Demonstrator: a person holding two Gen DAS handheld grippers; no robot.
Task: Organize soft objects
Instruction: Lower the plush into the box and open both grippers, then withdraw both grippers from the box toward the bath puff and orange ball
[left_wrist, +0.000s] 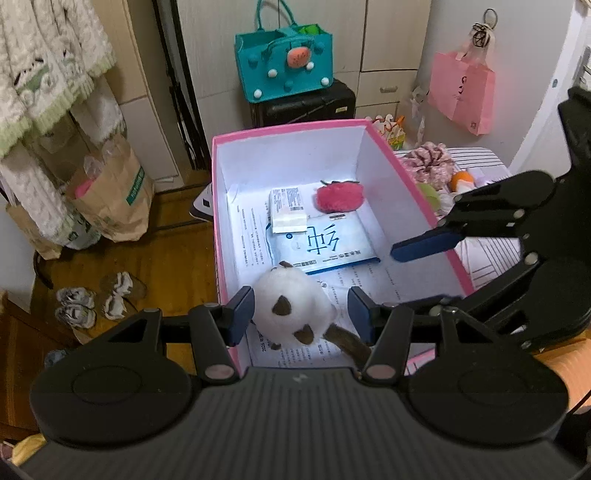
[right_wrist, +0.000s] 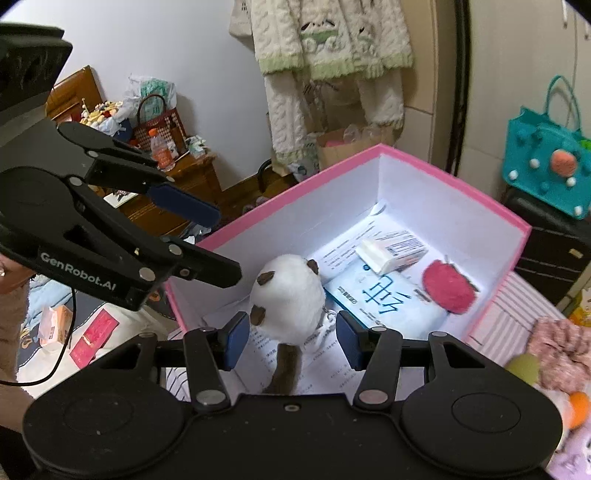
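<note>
The white plush cat (left_wrist: 291, 314) lies in the pink box (left_wrist: 417, 192), near end, red plush (left_wrist: 340, 195) at the far end. Both the left gripper (left_wrist: 301, 314) and right gripper (right_wrist: 291, 339) stand open above it, gripping nothing. Only the right wrist view shows its keychain (right_wrist: 327, 317)

a home bedroom: hanging knitwear (right_wrist: 332, 48), wardrobe (left_wrist: 388, 55).

plush (left_wrist: 291, 310): white fluffy fur
box (left_wrist: 288, 131): matt pink card, white inside
booklet (left_wrist: 332, 243): glossy paper
floor (left_wrist: 177, 258): smooth wood
</note>
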